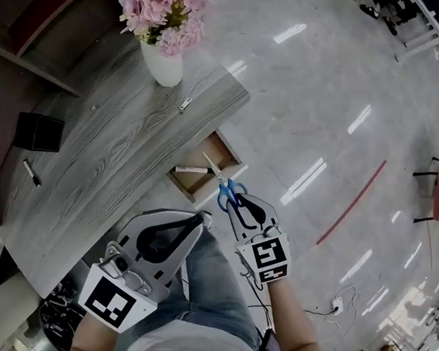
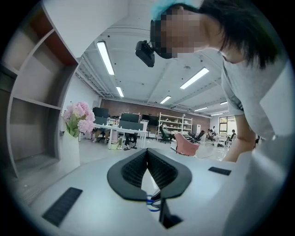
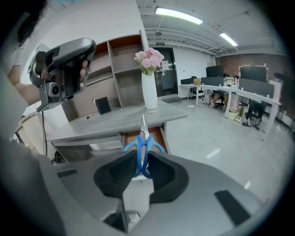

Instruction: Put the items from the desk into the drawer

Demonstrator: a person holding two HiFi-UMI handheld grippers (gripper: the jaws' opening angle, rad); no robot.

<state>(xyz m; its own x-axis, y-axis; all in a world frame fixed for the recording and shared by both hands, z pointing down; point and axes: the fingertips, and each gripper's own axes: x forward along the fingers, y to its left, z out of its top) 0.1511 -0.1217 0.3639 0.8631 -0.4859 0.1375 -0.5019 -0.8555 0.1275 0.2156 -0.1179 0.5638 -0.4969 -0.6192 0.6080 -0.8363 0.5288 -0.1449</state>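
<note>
Held over the open wooden drawer (image 1: 230, 150): blue-handled steel scissors (image 1: 229, 191)
Head view: the right hand-held gripper (image 1: 236, 204) carries them beside the grey wood-grain surface (image 1: 113, 144). Left gripper view: the left hand-held gripper (image 2: 147, 154) is pressed together, empty. Right gripper view: its 2 jaws clamp the blue handles, blades pointing toward the drawer

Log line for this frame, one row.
right gripper: shut on scissors, by open drawer | left gripper: shut, empty | on desk: pen, box, vase
</note>
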